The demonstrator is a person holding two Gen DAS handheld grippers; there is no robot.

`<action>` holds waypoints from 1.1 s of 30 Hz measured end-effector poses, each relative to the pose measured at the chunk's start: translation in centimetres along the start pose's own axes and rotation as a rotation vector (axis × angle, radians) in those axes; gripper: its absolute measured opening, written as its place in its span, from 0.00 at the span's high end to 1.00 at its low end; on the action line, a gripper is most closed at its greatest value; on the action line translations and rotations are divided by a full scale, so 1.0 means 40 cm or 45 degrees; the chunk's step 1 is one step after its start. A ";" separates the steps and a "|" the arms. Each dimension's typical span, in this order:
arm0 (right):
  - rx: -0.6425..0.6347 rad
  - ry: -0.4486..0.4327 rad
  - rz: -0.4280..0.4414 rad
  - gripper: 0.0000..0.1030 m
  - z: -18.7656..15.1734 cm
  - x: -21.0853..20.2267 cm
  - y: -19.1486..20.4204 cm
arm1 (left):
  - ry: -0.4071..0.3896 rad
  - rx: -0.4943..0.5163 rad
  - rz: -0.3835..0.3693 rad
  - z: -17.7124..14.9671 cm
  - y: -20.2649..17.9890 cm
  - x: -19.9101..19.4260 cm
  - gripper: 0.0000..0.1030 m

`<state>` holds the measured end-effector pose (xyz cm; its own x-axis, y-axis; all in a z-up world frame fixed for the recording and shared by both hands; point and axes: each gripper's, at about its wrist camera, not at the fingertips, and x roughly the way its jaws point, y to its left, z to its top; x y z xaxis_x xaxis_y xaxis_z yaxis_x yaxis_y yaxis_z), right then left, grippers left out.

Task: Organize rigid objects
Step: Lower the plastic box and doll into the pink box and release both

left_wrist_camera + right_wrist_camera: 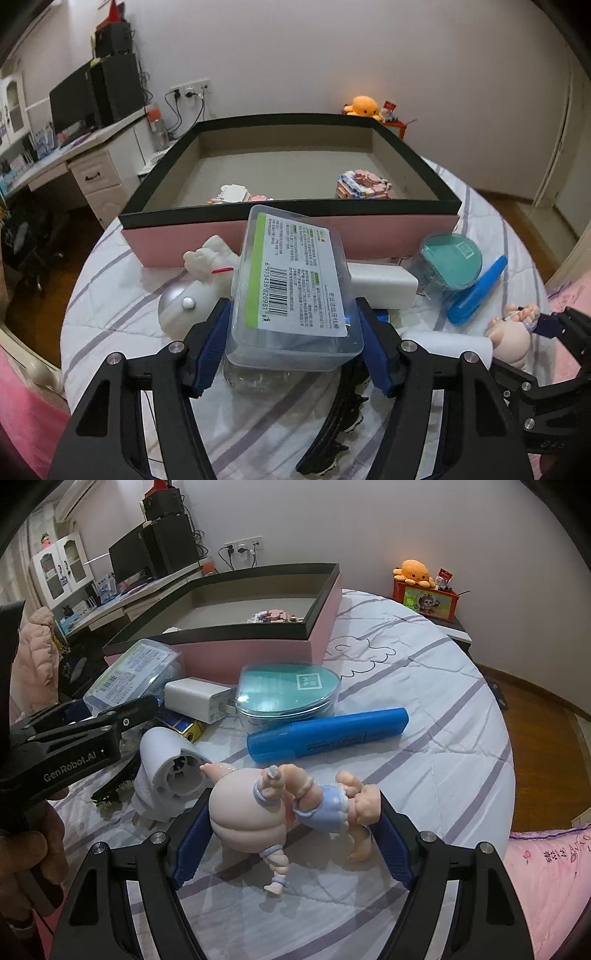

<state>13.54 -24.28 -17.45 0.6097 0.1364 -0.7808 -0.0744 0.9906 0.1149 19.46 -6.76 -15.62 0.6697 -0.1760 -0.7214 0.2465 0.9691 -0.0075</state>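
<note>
My left gripper (pixel 293 332) is shut on a clear plastic box with a barcode label (pixel 291 280) and holds it tilted above the table in front of the pink box with a dark rim (pixel 288 236). The pink box holds two brick models (pixel 364 184). My right gripper (pixel 291 834) is closed on a pale doll figure with blue clothes (pixel 280 808), which it holds just above the striped cloth; the doll also shows in the left wrist view (pixel 513 332). The left gripper shows in the right wrist view (pixel 92 723), still holding the clear box (pixel 133 672).
On the cloth lie a teal-lidded case (pixel 288 690), a blue marker (pixel 328 734), a white charger (pixel 199 698), a white cylinder (pixel 166 771), a black comb (pixel 340 424) and a white figure (pixel 207 258). A desk stands at the left; an orange plush sits (pixel 413 572) behind.
</note>
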 end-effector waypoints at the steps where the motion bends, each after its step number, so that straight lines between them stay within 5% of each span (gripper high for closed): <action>1: 0.001 -0.002 0.002 0.22 0.001 -0.002 -0.001 | -0.006 -0.017 -0.008 -0.001 0.008 -0.007 0.36; 12: -0.019 -0.088 0.037 0.22 0.033 -0.090 0.028 | -0.137 -0.089 -0.024 0.023 0.076 -0.142 0.36; 21: -0.127 -0.229 0.054 0.22 0.192 -0.158 0.086 | -0.239 -0.083 0.029 0.115 0.114 -0.209 0.36; 27: -0.172 -0.267 0.069 0.22 0.342 -0.112 0.118 | -0.265 -0.077 0.049 0.218 0.137 -0.168 0.36; 33: -0.180 -0.182 0.043 0.22 0.463 0.040 0.115 | -0.181 -0.086 0.029 0.316 0.155 -0.017 0.36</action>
<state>28.81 -19.72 -6.80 0.7103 0.1762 -0.6815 -0.2006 0.9787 0.0439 29.39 -2.81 -6.40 0.7684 -0.1716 -0.6166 0.1855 0.9817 -0.0420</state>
